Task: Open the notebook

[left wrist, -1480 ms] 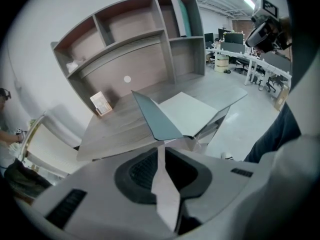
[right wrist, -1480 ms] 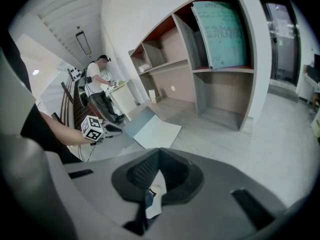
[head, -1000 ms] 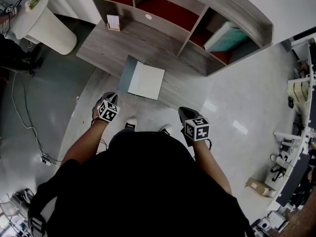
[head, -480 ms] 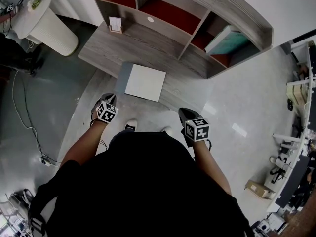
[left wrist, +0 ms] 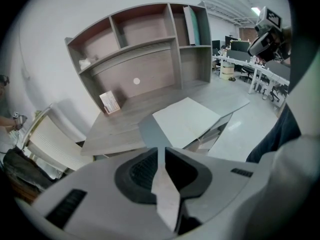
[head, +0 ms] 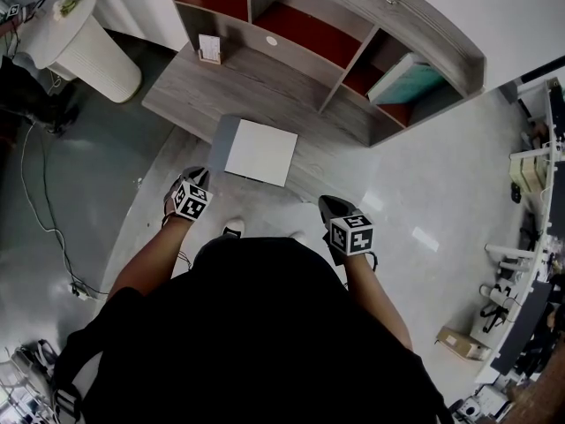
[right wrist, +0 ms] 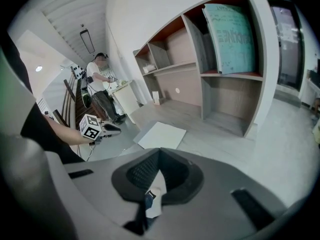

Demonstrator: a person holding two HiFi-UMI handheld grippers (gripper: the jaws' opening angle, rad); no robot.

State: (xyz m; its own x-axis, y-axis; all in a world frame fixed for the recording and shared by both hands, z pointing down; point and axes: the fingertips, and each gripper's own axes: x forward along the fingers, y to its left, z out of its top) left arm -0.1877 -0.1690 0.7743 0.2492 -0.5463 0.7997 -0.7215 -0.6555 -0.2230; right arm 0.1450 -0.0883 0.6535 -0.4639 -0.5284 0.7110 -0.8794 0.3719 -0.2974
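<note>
Notebook (head: pixel 261 152) lies flat on the grey wooden desk (head: pixel 190 91), close to the front edge. It is already open, with a blank white page facing up and the grey cover (head: pixel 222 143) folded out to the left. And I'm not touching it: both my grippers hang off the front of the desk, over the pale floor (head: pixel 415 184).

My left gripper (head: pixel 198 175) points down near the notebook's lower left corner but is apart from it. Its jaws are drawn almost together, leaving only a thin slit, and nothing is pinched between them. My right gripper (head: pixel 327 202) sits further right, well apart from the notebook, with its jaws pressed together and empty too.

Behind the notebook, a small card stand (head: pixel 209 48) stands upright at the back of the desk, against the shelf unit (head: pixel 353 25). A teal board (head: pixel 411 71) leans tilted in the shelf's right-hand compartment. Off to the left of the desk stands a white ribbed bin (head: pixel 86 47). From my right gripper's camera I can also see a person (right wrist: pixel 101 86) standing across the room.
</note>
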